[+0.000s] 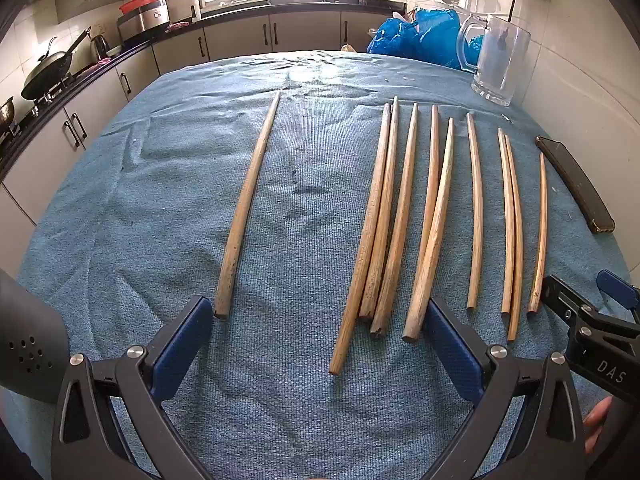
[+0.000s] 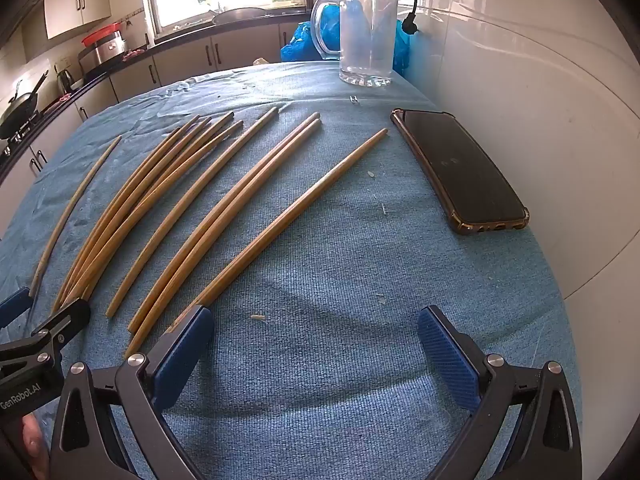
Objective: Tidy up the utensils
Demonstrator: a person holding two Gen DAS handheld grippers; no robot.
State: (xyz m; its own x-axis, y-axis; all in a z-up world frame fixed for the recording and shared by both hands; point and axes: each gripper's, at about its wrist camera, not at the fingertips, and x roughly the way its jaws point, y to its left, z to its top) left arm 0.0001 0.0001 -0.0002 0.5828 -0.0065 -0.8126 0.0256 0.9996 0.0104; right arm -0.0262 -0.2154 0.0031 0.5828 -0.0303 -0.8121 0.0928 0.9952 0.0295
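Now both the left gripper (image 1: 318, 342) and right gripper (image 2: 316, 350) gape wide, holding nothing. Wooden chopsticks (image 1: 400, 216) lie in a row left of the phone (image 2: 460, 168). Best pinch one stick only, near its middle.

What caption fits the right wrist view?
Open right gripper hovers over blue cloth beside wooden chopsticks, phone and glass mug.

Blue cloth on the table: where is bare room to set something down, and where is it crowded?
Bare cloth lies between the lone chopstick and the chopstick row, and between the outermost chopstick and the phone. The row itself is crowded. A glass mug fills the far corner.
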